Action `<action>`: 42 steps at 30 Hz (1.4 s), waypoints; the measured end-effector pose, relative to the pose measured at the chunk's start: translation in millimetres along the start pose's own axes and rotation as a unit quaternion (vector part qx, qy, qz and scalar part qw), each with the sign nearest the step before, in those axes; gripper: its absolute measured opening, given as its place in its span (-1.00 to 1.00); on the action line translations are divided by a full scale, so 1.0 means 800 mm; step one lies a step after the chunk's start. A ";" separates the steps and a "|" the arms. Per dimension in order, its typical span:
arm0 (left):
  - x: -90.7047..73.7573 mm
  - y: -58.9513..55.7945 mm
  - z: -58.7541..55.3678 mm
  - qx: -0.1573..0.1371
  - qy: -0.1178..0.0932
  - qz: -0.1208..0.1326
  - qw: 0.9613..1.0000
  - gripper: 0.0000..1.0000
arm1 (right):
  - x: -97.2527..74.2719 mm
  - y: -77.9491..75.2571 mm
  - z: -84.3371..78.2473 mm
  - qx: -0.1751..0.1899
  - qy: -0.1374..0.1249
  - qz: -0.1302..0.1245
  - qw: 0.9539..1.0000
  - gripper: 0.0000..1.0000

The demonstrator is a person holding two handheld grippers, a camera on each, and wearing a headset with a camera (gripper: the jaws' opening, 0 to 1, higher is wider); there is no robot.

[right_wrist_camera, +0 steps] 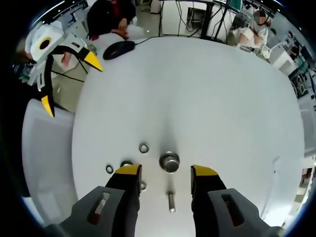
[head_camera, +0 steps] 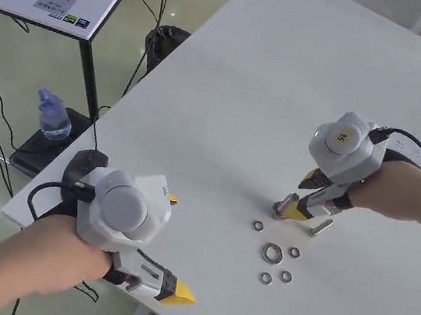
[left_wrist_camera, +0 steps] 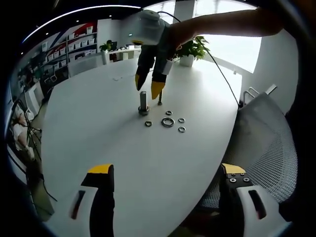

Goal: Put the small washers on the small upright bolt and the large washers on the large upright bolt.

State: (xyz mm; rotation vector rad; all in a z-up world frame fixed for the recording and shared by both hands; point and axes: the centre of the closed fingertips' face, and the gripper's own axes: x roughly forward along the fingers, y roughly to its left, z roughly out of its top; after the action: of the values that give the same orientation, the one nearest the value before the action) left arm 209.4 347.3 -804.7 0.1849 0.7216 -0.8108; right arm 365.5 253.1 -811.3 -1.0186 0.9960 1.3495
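Hanging just over the large upright bolt (right_wrist_camera: 169, 162), right tool (right_wrist_camera: 166, 170), jaws apart; left tool (left_wrist_camera: 166, 169) spread, well away.

Counted: 4 small washers (head_camera: 258, 226), 1 large washer (head_camera: 272, 253), 1 large bolt (head_camera: 285, 207), 1 small bolt (head_camera: 320, 228).

Right gripper (right_wrist_camera: 166, 171) jaws apart above white table (right_wrist_camera: 212, 89), large bolt (right_wrist_camera: 169, 162) end-on just past the tips, small bolt (right_wrist_camera: 171, 201) between the jaws, small washers (right_wrist_camera: 143, 147) scattered left, left gripper (right_wrist_camera: 70, 84) jaws spread at upper left.
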 end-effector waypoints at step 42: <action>-0.007 0.000 0.018 0.014 -0.002 0.015 1.000 0.81 | -0.011 0.066 -0.029 0.005 -0.020 0.003 1.000 -0.32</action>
State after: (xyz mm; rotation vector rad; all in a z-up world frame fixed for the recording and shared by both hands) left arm 214.3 344.9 -789.9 0.2190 0.7018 -0.7935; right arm 313.3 227.2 -808.8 -0.9784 0.9765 1.3627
